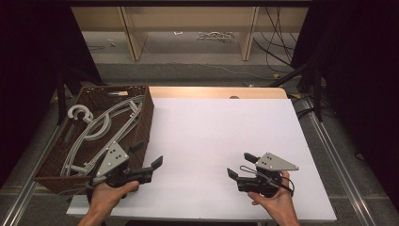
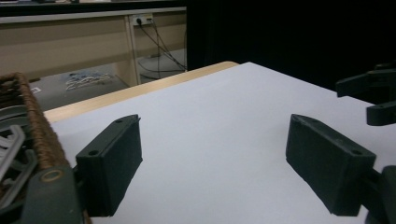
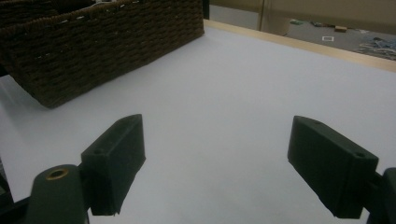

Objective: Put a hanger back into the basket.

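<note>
left tool (image 1: 147,155) at seven o'clock, jaws apart, just beside the wicker basket (image 1: 142,120) holding grey hangers (image 1: 101,129); right tool (image 1: 241,165) at five o'clock, jaws apart over the white counter (image 1: 211,132).

Dark brown against white here
Woven dark-brown basket (image 1: 144,113) holds pale grey hangers (image 1: 101,125); the table (image 1: 221,136) is white with a light wood edge; black-jawed left gripper (image 1: 147,157) and right gripper (image 1: 241,165) carry grey plates.

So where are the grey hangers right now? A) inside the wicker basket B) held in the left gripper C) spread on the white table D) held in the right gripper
A: the grey hangers lie inside the wicker basket; the left gripper and the right gripper are open and hold nothing.
</note>
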Motion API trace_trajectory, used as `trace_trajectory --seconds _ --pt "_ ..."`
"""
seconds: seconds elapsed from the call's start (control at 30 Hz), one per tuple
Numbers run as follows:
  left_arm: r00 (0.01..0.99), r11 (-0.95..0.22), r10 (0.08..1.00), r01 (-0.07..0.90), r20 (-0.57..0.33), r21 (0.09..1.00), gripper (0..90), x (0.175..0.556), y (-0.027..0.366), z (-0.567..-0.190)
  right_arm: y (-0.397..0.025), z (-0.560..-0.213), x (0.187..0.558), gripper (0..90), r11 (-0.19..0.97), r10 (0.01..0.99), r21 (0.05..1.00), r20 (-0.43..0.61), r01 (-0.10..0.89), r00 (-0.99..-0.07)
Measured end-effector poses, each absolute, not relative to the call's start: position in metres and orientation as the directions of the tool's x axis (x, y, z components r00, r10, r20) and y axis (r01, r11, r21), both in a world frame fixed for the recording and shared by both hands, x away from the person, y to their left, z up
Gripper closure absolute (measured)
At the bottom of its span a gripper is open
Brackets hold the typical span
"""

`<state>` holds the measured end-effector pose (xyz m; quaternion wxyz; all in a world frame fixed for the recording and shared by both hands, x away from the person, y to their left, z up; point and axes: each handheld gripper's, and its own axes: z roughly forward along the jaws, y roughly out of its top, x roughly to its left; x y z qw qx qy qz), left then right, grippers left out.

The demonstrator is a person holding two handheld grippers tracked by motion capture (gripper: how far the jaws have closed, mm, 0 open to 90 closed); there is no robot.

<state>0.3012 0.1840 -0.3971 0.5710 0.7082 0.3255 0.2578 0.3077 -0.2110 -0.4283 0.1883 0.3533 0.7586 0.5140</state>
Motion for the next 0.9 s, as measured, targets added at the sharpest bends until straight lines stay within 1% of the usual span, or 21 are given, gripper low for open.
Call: trace_trajectory --seconds 0.03,0.1,0.13,0.23,0.33,0.37,0.4,0.43,0.5,0.53,0.6,0.67,0.8,0.9 --pt "0.662 -0.150 0.750 0.155 0.010 0.976 17.8 0.300 0.183 -0.400 -0.212 -0.428 0.307 19.9 0.229 0.730 0.911 0.073 0.344 -0.680" --pt "0.668 -0.147 0.744 0.151 0.009 0.977 17.5 0.295 0.179 -0.406 -0.212 -0.428 0.305 19.8 0.220 0.728 0.913 0.081 0.343 -0.681" --pt "0.672 -0.162 0.740 0.141 0.026 0.977 17.5 0.293 0.177 -0.411 -0.212 -0.428 0.303 19.8 0.215 0.731 0.913 0.085 0.346 -0.678" --pt "0.686 -0.186 0.726 0.141 0.040 0.972 17.5 0.289 0.173 -0.423 -0.213 -0.428 0.299 19.5 0.214 0.729 0.915 0.084 0.342 -0.679" --pt "0.695 -0.194 0.718 0.173 0.020 0.966 17.5 0.287 0.169 -0.433 -0.213 -0.429 0.295 17.9 0.197 0.735 0.918 0.094 0.343 -0.672" --pt "0.691 -0.214 0.722 0.176 0.034 0.961 17.5 0.287 0.169 -0.434 -0.214 -0.428 0.293 17.8 0.193 0.741 0.920 0.091 0.341 -0.665" --pt "0.689 -0.198 0.724 0.179 0.021 0.964 17.4 0.287 0.169 -0.435 -0.215 -0.428 0.289 17.4 0.182 0.745 0.918 0.106 0.353 -0.659" --pt "0.685 -0.202 0.728 0.176 0.027 0.964 17.4 0.287 0.171 -0.434 -0.214 -0.429 0.288 17.1 0.168 0.748 0.924 0.107 0.343 -0.655" --pt "0.679 -0.181 0.734 0.175 0.014 0.968 17.3 0.287 0.174 -0.433 -0.216 -0.429 0.281 16.7 0.161 0.756 0.921 0.115 0.354 -0.644" --pt "0.678 -0.183 0.734 0.161 0.026 0.970 17.3 0.287 0.177 -0.432 -0.216 -0.430 0.279 16.6 0.153 0.762 0.924 0.115 0.350 -0.637" --pt "0.673 -0.164 0.740 0.165 0.011 0.973 17.3 0.287 0.179 -0.431 -0.218 -0.430 0.272 16.4 0.146 0.763 0.919 0.131 0.365 -0.633" --pt "0.674 -0.165 0.739 0.163 0.012 0.973 17.2 0.287 0.181 -0.431 -0.218 -0.432 0.269 16.3 0.131 0.763 0.928 0.131 0.350 -0.633" --pt "0.675 -0.167 0.738 0.163 0.014 0.972 17.2 0.287 0.179 -0.431 -0.217 -0.434 0.266 16.3 0.138 0.764 0.929 0.120 0.342 -0.634" --pt "0.681 -0.167 0.732 0.163 0.011 0.972 17.2 0.288 0.178 -0.432 -0.217 -0.432 0.266 16.3 0.166 0.757 0.929 0.096 0.332 -0.646"
